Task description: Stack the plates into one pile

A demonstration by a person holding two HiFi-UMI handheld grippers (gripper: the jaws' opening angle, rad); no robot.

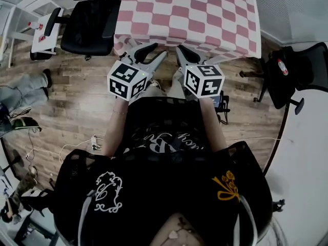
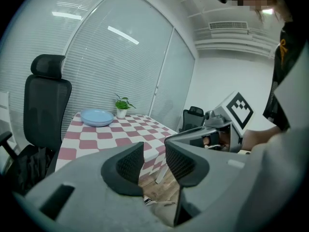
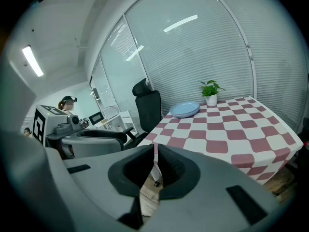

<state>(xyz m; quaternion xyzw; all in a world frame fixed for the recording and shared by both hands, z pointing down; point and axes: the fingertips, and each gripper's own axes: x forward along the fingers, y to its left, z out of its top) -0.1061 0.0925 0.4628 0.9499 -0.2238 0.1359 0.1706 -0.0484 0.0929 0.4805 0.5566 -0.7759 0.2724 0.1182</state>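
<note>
Head view: nothing held, pile looks done

Left claw [image 1: 154, 53] stands partly open and empty; right claw [image 1: 184, 55] is closed on nothing. Both hover short of the tabletop [image 1: 154, 14], likely idle. Smooth, round, pale blue plates [image 2: 96, 117] sit stacked at its far end beside a small potted plant [image 2: 122, 108], on pink-and-white checked cloth [image 3: 231, 129].

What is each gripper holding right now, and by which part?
Nothing. The left gripper is open and empty; the right gripper is shut on nothing.
</note>
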